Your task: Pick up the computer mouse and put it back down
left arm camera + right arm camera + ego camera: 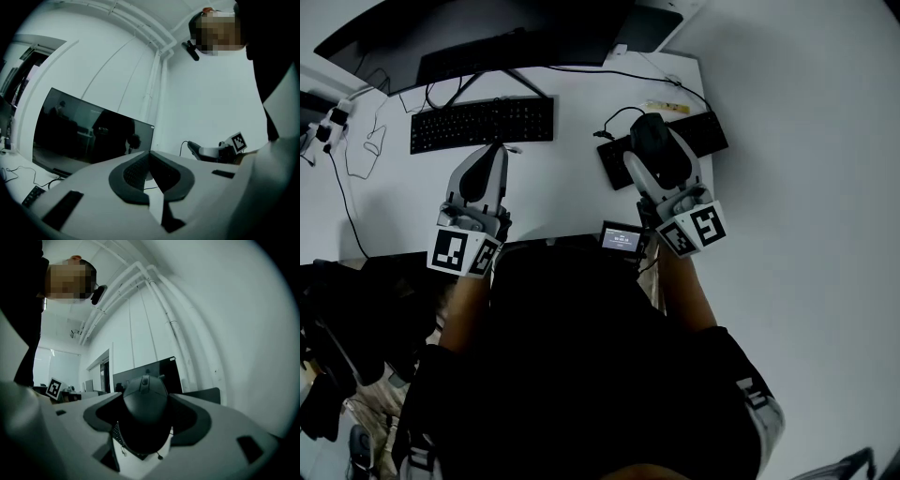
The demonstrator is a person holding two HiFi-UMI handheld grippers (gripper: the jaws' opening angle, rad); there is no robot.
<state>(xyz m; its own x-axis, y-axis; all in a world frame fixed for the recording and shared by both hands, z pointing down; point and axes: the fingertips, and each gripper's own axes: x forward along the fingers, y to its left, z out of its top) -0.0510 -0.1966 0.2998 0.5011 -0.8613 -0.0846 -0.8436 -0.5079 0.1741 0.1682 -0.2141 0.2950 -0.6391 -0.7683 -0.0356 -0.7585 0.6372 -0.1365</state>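
The black computer mouse (653, 142) is clasped between the jaws of my right gripper (645, 139), above the black mouse pad (709, 131) at the right of the white desk (572, 183). In the right gripper view the mouse (144, 401) fills the gap between the jaws of the gripper (144, 420), nose pointing away. Its cable (613, 118) loops off to the back. My left gripper (494, 155) hovers just in front of the keyboard (483, 122). In its own view the left gripper (150, 161) has its pads together, holding nothing.
A dark monitor (487, 37) stands behind the keyboard, and it also shows as the monitor (89, 136) in the left gripper view. A small device with a lit screen (622, 238) sits at the desk's front edge. Loose cables (370, 141) lie at the left.
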